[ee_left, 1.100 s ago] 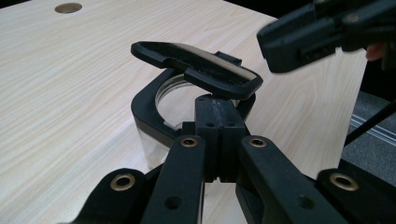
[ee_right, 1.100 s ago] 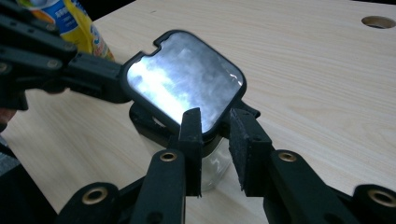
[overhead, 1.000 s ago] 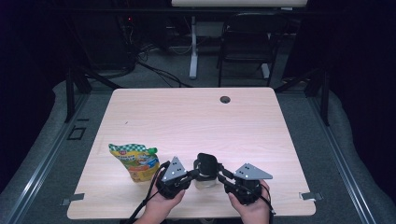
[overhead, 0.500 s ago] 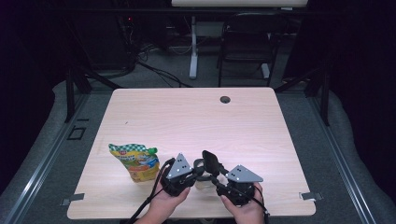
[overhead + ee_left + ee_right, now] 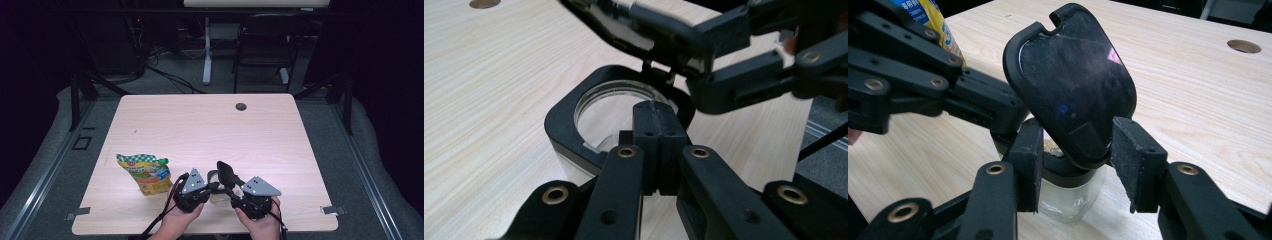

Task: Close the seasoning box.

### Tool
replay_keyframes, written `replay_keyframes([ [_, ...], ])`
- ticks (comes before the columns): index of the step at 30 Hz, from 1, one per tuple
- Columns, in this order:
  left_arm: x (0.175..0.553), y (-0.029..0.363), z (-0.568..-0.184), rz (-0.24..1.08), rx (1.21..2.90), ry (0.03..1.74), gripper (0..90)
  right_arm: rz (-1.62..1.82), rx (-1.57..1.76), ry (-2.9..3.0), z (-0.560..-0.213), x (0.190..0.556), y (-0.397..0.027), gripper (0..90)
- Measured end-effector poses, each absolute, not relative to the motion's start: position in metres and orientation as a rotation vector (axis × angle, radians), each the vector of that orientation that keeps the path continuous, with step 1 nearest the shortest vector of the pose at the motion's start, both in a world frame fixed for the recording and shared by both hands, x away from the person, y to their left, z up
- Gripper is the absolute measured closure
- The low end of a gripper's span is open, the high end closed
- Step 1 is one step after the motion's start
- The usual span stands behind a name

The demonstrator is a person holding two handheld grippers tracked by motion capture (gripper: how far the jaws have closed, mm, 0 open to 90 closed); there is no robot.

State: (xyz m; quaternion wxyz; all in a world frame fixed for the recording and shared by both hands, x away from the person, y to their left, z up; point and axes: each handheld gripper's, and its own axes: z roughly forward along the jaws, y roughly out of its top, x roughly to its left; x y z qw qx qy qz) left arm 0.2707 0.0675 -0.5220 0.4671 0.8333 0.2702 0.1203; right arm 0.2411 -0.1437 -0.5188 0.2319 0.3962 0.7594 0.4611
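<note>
table (image 5: 280, 150): we find a light wood top with a round hole (image 5: 241, 106) near its far edge; all items sit at the near edge, by the person's hands.
pouch (image 5: 145, 172): we note a yellow and green printed pouch standing on the table, just to the left of the left gripper, apart from it.
left gripper (image 5: 209, 186): we see it held in the person's left hand (image 5: 176, 220), pointing toward the jar. in the left gripper view its two pads meet with no gap, pinched together at the jar's black collar (image 5: 561, 117); whether the thin rim lies between them we cannot tell.
right gripper (image 5: 1075, 152): held in the right hand (image 5: 257, 224), its jaws have just been widening. the pads (image 5: 1138, 160) stand on either side of the lid's lower end, where the lid joins the collar, and press on nothing.
jar (image 5: 1070, 197): we record a small clear glass jar standing on the table between the two grippers, pale contents seen at its mouth.
lid (image 5: 1073, 85): black, flat, rounded, hinged at the collar, tilted up and open above the jar.
</note>
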Motion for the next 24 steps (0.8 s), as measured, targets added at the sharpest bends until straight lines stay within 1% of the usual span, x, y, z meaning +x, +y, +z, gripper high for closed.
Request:
replay_keyframes([
  [4, 0.271, 0.068, -0.523, 0.295, 2.043, 0.668, 90.0, 1.278, 1.094, 2.074, -0.518, 0.240, -0.146, 58.1],
  [8, 0.271, 0.067, -0.523, 0.307, 2.044, 0.661, 90.0, 1.298, 1.100, 2.043, -0.517, 0.238, -0.149, 60.6],
  [24, 0.270, 0.066, -0.523, 0.303, 2.049, 0.653, 90.0, 1.372, 1.204, 1.987, -0.514, 0.239, -0.173, 66.1],
])
